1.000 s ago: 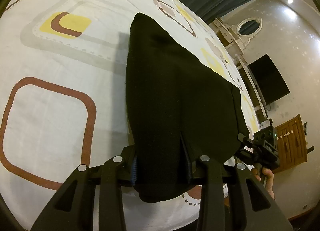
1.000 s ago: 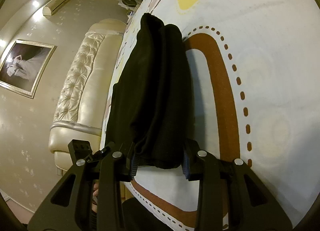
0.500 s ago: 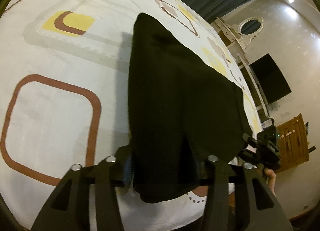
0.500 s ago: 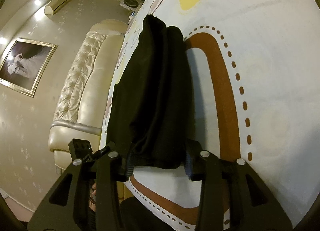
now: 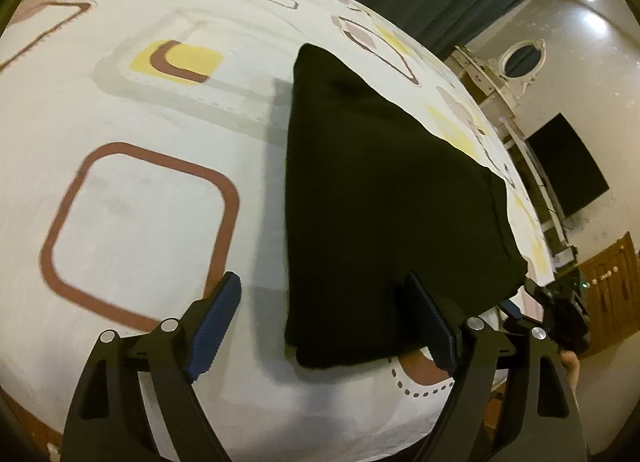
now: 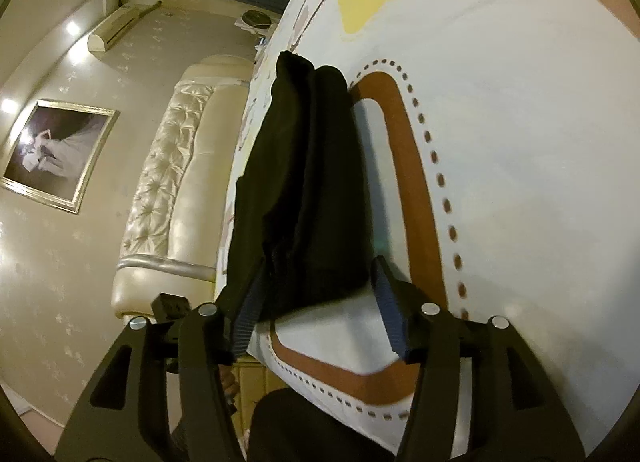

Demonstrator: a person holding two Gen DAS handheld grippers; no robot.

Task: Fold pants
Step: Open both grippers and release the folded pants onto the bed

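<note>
pants (image 5: 384, 197) lie folded on the bed (image 5: 132, 221). left gripper (image 5: 324, 322) and right gripper (image 6: 316, 302) jaws have just been opening, releasing the cloth so the fold settles.

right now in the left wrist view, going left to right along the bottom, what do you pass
left gripper's blue-padded finger → bare patterned bedsheet → near edge of the folded black pants → other finger → right gripper by the bed's edge
</note>
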